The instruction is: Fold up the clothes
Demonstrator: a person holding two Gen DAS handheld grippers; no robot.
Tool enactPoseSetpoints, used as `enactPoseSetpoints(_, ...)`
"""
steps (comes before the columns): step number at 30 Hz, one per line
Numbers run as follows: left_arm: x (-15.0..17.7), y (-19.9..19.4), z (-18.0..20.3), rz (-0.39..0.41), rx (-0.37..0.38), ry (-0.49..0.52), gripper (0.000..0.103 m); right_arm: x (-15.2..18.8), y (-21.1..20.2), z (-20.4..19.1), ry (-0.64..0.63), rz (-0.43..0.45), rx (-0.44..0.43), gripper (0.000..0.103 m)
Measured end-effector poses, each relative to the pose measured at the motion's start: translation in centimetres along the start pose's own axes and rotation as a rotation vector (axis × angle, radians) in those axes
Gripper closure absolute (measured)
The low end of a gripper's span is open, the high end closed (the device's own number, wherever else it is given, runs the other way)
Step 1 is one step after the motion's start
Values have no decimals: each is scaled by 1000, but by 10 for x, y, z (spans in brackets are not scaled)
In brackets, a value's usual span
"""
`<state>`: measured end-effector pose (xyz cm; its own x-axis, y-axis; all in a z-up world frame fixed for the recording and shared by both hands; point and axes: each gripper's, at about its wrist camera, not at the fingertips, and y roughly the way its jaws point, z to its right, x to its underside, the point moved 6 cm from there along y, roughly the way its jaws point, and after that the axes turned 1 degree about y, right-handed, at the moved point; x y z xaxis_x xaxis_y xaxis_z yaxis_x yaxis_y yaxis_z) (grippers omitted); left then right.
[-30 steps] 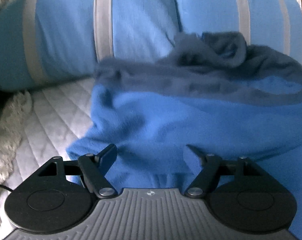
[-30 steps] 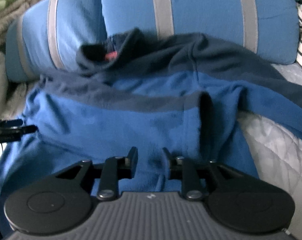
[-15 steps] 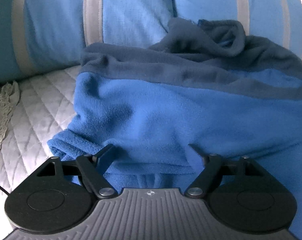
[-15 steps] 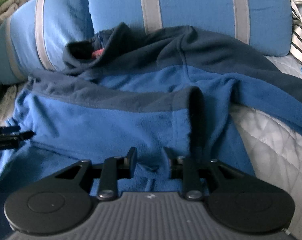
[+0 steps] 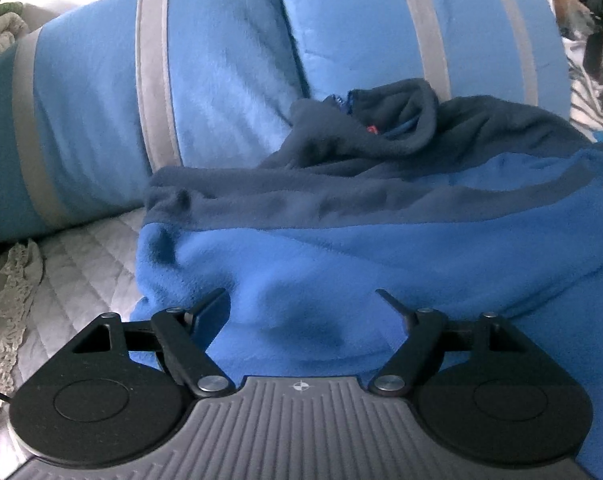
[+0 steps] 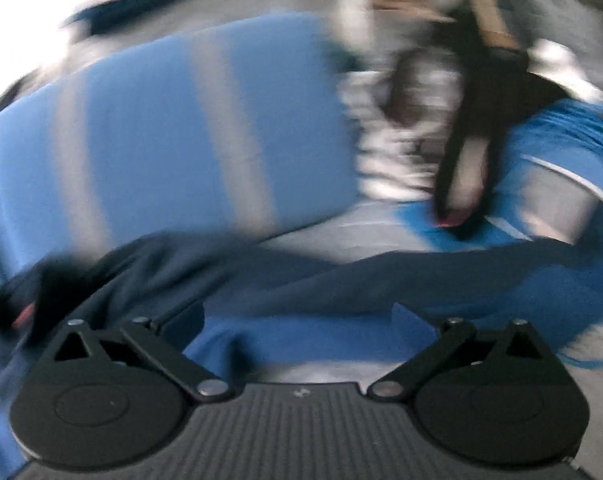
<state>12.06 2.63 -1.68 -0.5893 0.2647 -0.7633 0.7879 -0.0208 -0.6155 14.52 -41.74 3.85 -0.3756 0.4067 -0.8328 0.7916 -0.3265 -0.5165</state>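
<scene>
Two splayed grippers, left gripper (image 5: 303, 300) and right gripper (image 6: 297, 314), over blue fleece (image 5: 381, 264) (rumpled).

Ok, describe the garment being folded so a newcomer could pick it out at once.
Start at the two light-blue pillows with grey stripes on the white quilted bedspread. The two-tone blue fleece pullover lies against them. Only it has a navy yoke and collar above a royal-blue body.

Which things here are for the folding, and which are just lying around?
For the job:
- blue fleece jacket with navy collar
- left hand-held gripper, open
- right hand-held gripper, open

Lying about:
- two blue pillows with grey stripes
- white quilted bedcover
- beige lace cloth
</scene>
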Motion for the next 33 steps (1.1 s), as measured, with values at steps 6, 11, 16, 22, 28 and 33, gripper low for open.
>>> enactPoseSetpoints(6, -2, 0, -1, -9, -19, -26, 26, -39, 13, 101, 147, 95, 448, 0)
enactPoseSetpoints(11, -2, 0, -6, 5, -29, -38, 26, -47, 15, 183, 274, 127, 714, 0)
enactPoseSetpoints(16, 4, 7, -14, -14, -86, -43, 26, -38, 32, 233, 337, 61, 813, 0)
enactPoseSetpoints(22, 4, 4, -21, -30, -109, -93, 26, -33, 46, 239, 314, 55, 751, 17)
enactPoseSetpoints(28, -4, -3, -16, -22, -81, -118, 26, -43, 43, 215, 295, 118, 575, 96)
enactPoseSetpoints(33, -23, -14, -10, 36, -50, -97, 26, -54, 33, 155, 70, 198, 432, 96)
